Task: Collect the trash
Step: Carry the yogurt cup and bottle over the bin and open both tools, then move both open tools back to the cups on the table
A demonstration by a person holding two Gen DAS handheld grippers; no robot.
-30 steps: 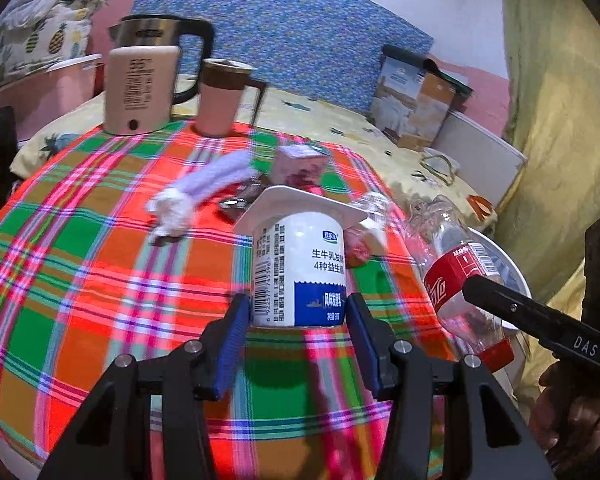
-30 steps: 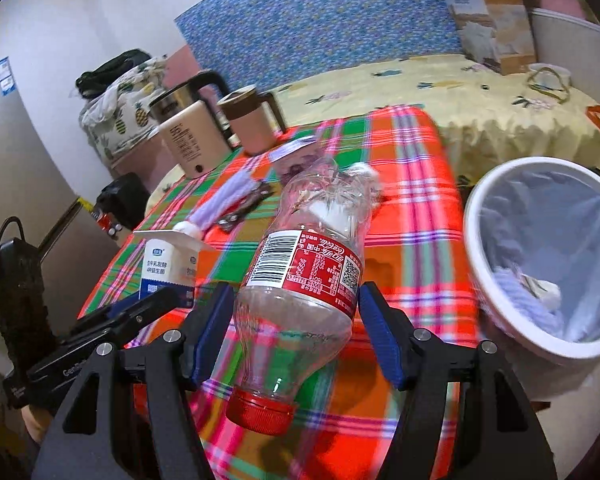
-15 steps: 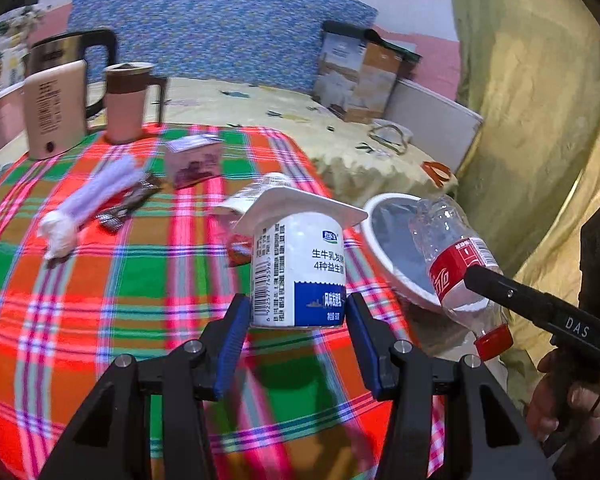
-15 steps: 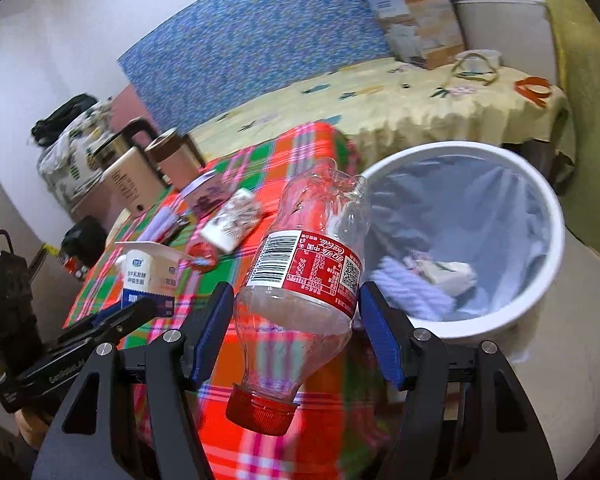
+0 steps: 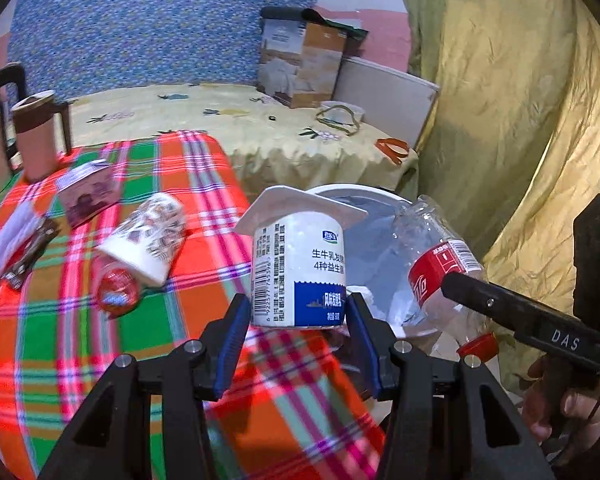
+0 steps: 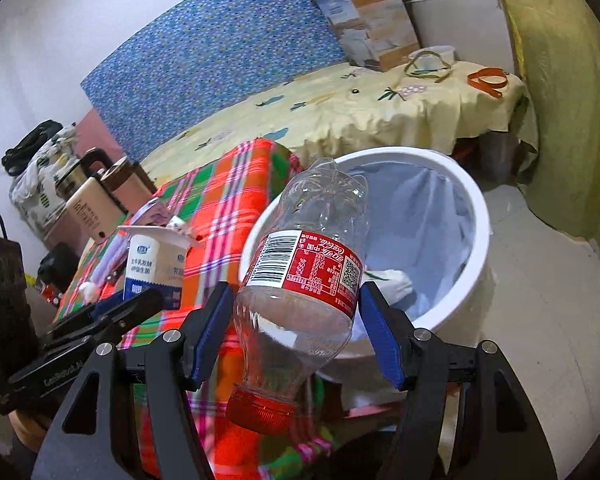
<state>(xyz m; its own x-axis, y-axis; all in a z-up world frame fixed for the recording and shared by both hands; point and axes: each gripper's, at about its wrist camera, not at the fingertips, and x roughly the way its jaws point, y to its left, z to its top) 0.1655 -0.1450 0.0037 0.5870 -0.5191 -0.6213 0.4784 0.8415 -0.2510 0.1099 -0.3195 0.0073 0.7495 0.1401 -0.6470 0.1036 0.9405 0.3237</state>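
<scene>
My left gripper [image 5: 298,322] is shut on a white and blue yogurt cup [image 5: 298,276] with its foil lid peeled up, held at the table's right edge in front of the white bin [image 5: 380,208]. My right gripper [image 6: 296,330] is shut on an empty clear cola bottle [image 6: 304,280] with a red label, cap end toward me, its base over the near rim of the bin [image 6: 452,172]. The bin has a pale liner and some white scraps inside. In the left wrist view the bottle [image 5: 440,264] hangs over the bin; in the right wrist view the cup [image 6: 156,260] shows at the left.
On the plaid tablecloth [image 5: 80,320] lie a tipped paper cup [image 5: 148,236], a small red item [image 5: 116,292], a pink carton [image 5: 88,192], a dark wrapper [image 5: 32,252] and a white roll. A mug [image 5: 36,136] and kettle [image 6: 88,196] stand at the back. A yellow-covered bed [image 6: 340,108] lies behind; yellow curtain at right.
Both grippers have swung right from over the table toward the bin, still holding the cup and the bottle. The bin now sits right behind both items.
</scene>
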